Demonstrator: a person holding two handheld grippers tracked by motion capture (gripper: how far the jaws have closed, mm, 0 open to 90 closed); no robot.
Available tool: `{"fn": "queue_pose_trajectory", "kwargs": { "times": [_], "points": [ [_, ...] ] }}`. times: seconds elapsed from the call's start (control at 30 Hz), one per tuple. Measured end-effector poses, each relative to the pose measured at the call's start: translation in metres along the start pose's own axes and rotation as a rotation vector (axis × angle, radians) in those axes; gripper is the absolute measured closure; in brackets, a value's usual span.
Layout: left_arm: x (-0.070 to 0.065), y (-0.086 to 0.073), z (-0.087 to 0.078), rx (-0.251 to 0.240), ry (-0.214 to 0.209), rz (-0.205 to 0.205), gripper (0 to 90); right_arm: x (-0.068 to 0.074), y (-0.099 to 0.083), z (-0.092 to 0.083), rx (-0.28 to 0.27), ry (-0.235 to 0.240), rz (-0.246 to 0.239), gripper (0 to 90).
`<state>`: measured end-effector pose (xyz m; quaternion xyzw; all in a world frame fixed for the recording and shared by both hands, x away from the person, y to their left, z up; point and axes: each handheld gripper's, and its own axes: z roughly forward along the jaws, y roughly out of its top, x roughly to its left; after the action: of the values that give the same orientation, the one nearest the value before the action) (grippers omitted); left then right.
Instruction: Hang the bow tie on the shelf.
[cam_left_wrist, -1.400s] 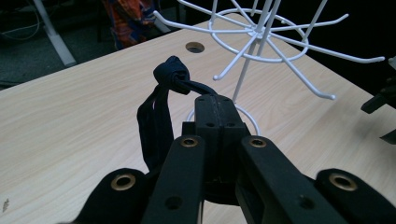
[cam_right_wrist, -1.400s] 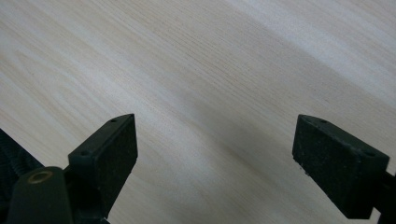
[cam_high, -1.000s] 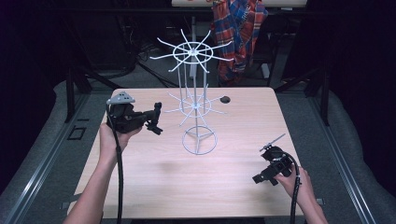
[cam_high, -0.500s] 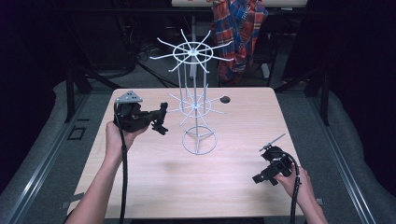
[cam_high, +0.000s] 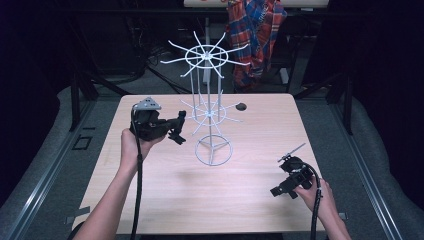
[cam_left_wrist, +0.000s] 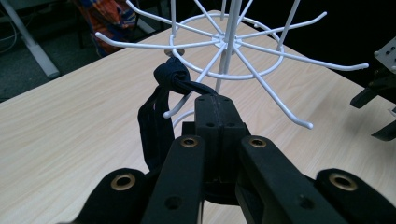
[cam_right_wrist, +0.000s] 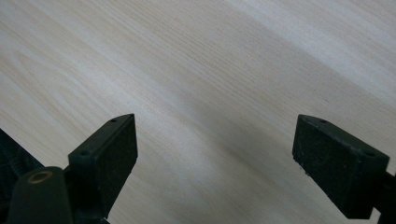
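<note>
One dark fabric band (cam_left_wrist: 161, 112), knotted at its top, hangs pinched in the closed jaws of the left gripper (cam_left_wrist: 212, 105), its loop drooping to the side just short of a white wire hook on the lower ring of the display rack (cam_high: 207, 112). The knot sits level with that hook's upturned tip, a placement that suggests the band is being lined up so the loop can slip over the wire. The left gripper points across the bench (cam_high: 165, 200) toward the rack's lower tier, held clear of the surface by the person's left hand (cam_high: 131, 145). A small dark object (cam_high: 241, 106), too small to identify, lies on the far side of the bench beyond the rack. Near the front right corner, the right gripper (cam_high: 290, 159) rests low over bare wood with its jaws spread wide and nothing between them, apparently parked out of the way.
</note>
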<state>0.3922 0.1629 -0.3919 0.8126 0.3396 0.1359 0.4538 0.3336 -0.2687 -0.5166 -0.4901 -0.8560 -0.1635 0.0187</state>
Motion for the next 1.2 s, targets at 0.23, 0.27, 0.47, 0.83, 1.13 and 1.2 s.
{"fn": "queue_pose_trajectory", "kwargs": {
  "times": [0.23, 0.27, 0.47, 0.83, 1.13, 1.2],
  "points": [
    [-0.003, 0.000, 0.008, 0.013, -0.003, 0.009, 90.0, 0.000, 0.000, 0.000, 0.004, -0.005, -0.003, 13.7],
    [-0.003, 0.000, 0.009, 0.014, 0.001, 0.012, 90.0, 0.000, 0.000, 0.000, 0.004, -0.005, -0.003, 13.7],
    [-0.005, 0.000, 0.015, 0.024, -0.001, 0.017, 90.0, -0.001, 0.000, 0.000, 0.004, -0.005, -0.003, 13.7],
    [-0.003, -0.004, 0.022, 0.042, -0.003, 0.018, 90.0, -0.002, 0.001, -0.003, 0.039, -0.007, -0.030, 13.7],
    [-0.006, -0.001, 0.027, 0.044, -0.021, 0.032, 90.0, -0.001, 0.001, -0.002, 0.029, 0.000, -0.023, 13.7],
    [-0.008, 0.001, 0.029, 0.045, -0.032, 0.043, 90.0, -0.001, 0.000, 0.000, 0.003, -0.002, -0.003, 13.7]
  ]
}}
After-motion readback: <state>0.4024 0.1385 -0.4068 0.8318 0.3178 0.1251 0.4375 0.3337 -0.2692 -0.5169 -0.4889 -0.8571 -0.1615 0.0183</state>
